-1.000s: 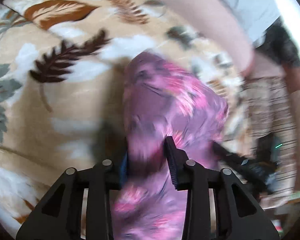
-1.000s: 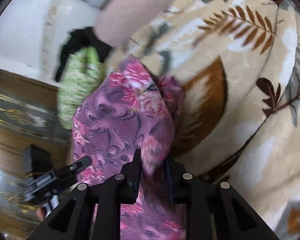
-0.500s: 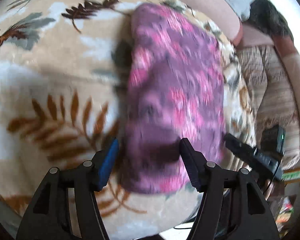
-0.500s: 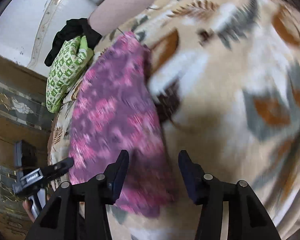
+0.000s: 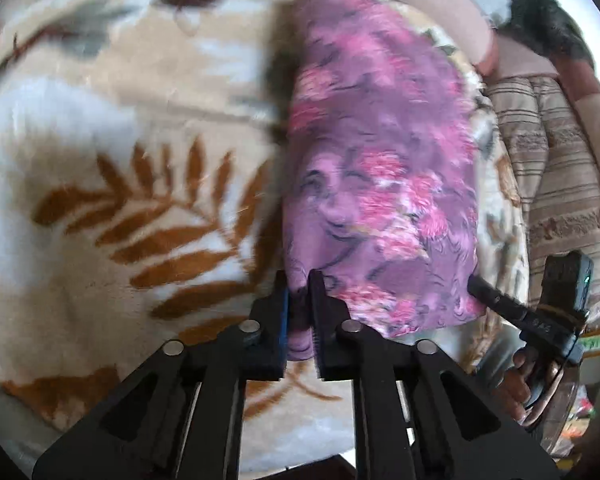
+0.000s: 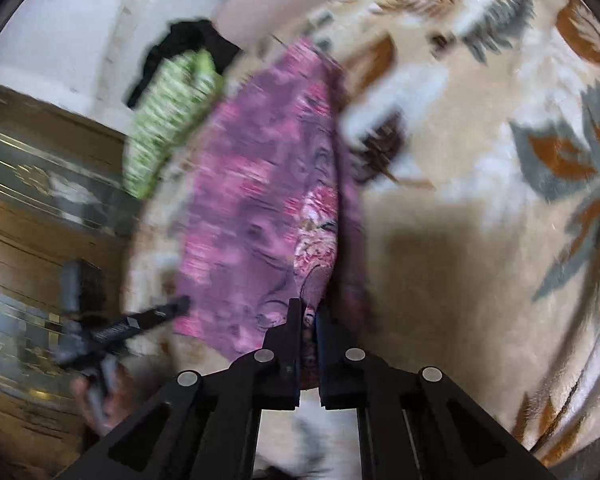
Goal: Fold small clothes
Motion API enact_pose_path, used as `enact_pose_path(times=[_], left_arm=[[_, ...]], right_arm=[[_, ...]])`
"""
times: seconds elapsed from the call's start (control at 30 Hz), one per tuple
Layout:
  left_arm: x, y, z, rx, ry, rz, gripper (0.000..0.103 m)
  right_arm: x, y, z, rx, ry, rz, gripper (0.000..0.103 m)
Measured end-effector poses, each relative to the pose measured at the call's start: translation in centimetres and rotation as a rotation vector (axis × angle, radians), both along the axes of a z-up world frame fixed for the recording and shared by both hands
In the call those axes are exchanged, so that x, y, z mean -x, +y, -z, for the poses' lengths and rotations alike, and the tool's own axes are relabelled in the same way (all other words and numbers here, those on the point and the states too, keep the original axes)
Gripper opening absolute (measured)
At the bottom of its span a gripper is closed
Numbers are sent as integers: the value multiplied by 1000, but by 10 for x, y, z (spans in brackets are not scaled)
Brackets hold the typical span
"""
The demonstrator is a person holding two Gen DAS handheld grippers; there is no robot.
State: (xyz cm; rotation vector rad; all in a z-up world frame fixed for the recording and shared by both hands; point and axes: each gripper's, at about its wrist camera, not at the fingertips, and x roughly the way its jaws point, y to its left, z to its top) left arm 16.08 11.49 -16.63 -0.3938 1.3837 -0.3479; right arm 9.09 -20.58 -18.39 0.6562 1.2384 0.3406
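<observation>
A purple garment with pink flowers lies folded in a long strip on a beige leaf-patterned blanket. My left gripper grips the near left corner of the strip; its jaws are closing, with the cloth pinched between the pads. In the right wrist view the same garment runs away from me. My right gripper is shut on its near right corner. Each gripper also shows in the other's view: the right gripper and the left gripper both sit at the strip's near edge.
A green patterned cloth and a black cloth lie past the garment's far end. A striped cushion borders the blanket on one side and a wooden cabinet stands beyond. A person's arm crosses the far edge.
A second ago both grippers held the garment bunched up. Half a second ago it lay flat with both grippers open over its near edge. Now both have closed on the near corners.
</observation>
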Motion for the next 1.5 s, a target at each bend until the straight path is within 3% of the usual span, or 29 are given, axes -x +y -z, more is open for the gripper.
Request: enact_pose_path(times=[0.07, 0.13, 0.23, 0.3, 0.33, 0.37, 0.4, 0.43, 0.5, 0.53, 0.7, 0.8, 0.83, 0.87, 0.9, 0.93, 1.07, 1.17, 1.2, 1.23, 1.27, 1.33, 1.4, 1.5], left_arm=[[1, 6, -9, 23, -21, -22, 13], [3, 8, -13, -17, -55, -22, 13], [6, 7, -7, -46, -32, -25, 13], [10, 3, -17, -78, -73, -10, 15], [12, -1, -22, -94, -94, 1, 23], [14, -5, -26, -105, -112, 7, 38], [16, -9, -29, -110, -127, 7, 47], [18, -13, -30, -113, -141, 4, 60], [21, -19, -32, -131, -164, 16, 60], [20, -21, -32, -143, -169, 22, 60], [17, -25, -13, -141, -109, 15, 60], [16, -27, -12, -159, -124, 12, 60], [16, -26, -12, -164, -127, 7, 56], [17, -26, -13, -176, -132, -4, 32], [18, -26, -15, -181, -135, 2, 15], [18, -25, -16, -180, -133, 7, 8], [15, -23, -15, -163, -114, 24, 10], [12, -9, -36, -91, -126, -16, 11], [11, -4, -44, -74, -150, -32, 14], [7, 1, -53, -55, -175, -49, 27], [2, 5, -63, -44, -204, -69, 55], [-15, 6, -77, -88, -257, -102, 84], [-42, -1, -82, -139, -297, -98, 83], [-91, -8, -70, -139, -273, -70, 83]], right_arm=[[-2, -7, 2, -63, 4, 28, 5], [-3, -10, -11, -23, -56, 23, 5], [-5, -10, -1, -2, -20, 17, 8], [-6, -14, 1, -29, -3, 37, 9], [-6, -17, -4, -30, -24, 41, 9], [-4, -20, -10, -21, -56, 48, 9], [-1, -24, -14, -10, -78, 56, 15], [0, -24, -15, -4, -87, 61, 34], [0, -22, -15, 6, -91, 82, 68], [0, -21, -16, 5, -93, 84, 69], [-3, -1, -9, 36, -76, 32, 67], [-4, 6, -9, 101, -83, 15, 44], [-4, 6, -7, 121, -78, 12, 36], [-2, 5, -6, 135, -75, 10, 29], [-2, 6, -7, 143, -72, 5, 8], [-1, 5, -9, 120, -79, 2, 5], [-1, 11, -11, 175, -89, -41, 5], [-5, 5, -21, 181, -69, -15, 7], [-6, -1, -30, 186, -82, 18, 10], [-9, -4, -37, 180, -100, 29, 14], [-15, -6, -44, 164, -126, 24, 19], [-32, -10, -57, 157, -178, 42, 63], [-57, -15, -67, 140, -234, 72, 71], [-107, -15, -70, 128, -219, 69, 71]])
